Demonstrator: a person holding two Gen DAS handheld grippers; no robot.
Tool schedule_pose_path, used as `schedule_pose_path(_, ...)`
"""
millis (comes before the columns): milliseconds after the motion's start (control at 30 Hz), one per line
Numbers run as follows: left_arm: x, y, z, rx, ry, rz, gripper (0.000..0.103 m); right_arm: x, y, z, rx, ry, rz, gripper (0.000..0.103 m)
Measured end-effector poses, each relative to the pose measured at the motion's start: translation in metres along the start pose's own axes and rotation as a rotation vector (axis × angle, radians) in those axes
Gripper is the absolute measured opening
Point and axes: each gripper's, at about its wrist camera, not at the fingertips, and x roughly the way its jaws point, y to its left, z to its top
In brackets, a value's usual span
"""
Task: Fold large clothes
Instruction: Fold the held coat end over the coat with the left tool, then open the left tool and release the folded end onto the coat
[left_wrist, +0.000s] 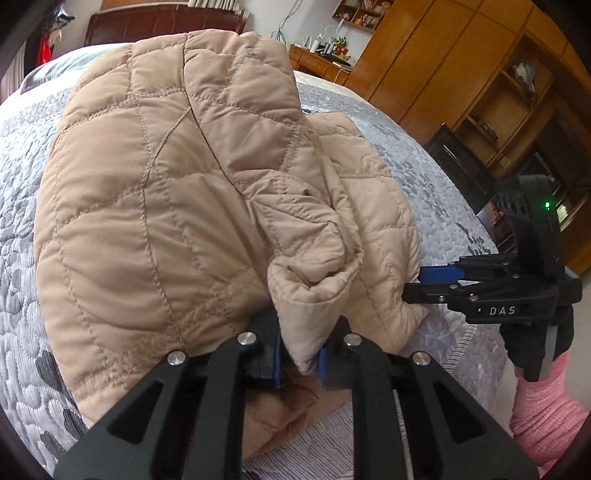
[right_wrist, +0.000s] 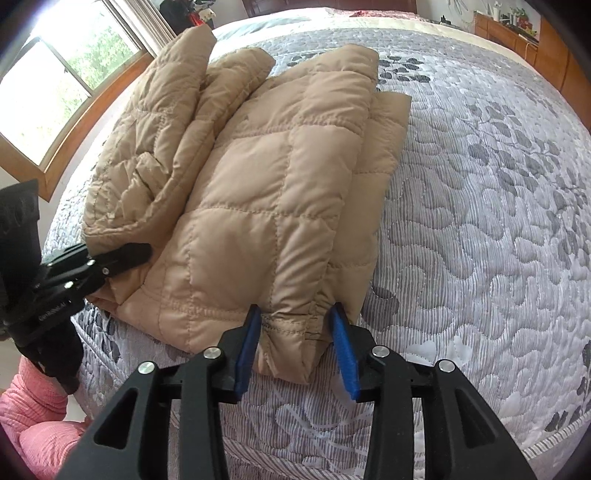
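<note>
Beige quilted jacket (right_wrist: 266, 192) lies folded into a thick bundle on the bed (right_wrist: 480, 221), just ahead of both sets of fingers. Left gripper (left_wrist: 301, 363) pinches a cuff-like fold between nearly closed fingers, likely to lay it flat. Right gripper (right_wrist: 295, 347) straddles the near hem corner, fingers part open; pad contact is unclear, probably loosening. Fabric puffy, diamond-stitched, layers uneven.

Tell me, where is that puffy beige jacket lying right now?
The beige jacket lies folded on the grey patterned bedspread, near the bed's close edge. The right gripper straddles its near corner, and the left gripper pinches a fold.
</note>
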Motion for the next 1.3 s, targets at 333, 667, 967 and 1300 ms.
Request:
schedule_pose_path(333, -0.041, -0.011, -0.002, -0.033, -0.036, -0.051, 0.026, -0.019, -0.002, 0.005, 0.012, -0.022, -0.017, 0.041)
schedule_pose_path(667, -0.114, 0.011, -0.001, -0.114, -0.129, 0.018, 0.031, -0.071, 0.028, 0.027, -0.044, -0.141, -0.006, 0.062)
schedule_pose_path(967, -0.088, 0.054, 0.025, -0.163, -0.102, 0.376, 0.040, -0.062, 0.066, 0.092, -0.055, -0.079, 0.125, 0.081)
schedule_pose_path(1300, -0.065, 0.075, 0.032, -0.184, -0.097, 0.375, 0.042, -0.004, 0.071, 0.130, 0.037, 0.070, 0.179, 0.082)
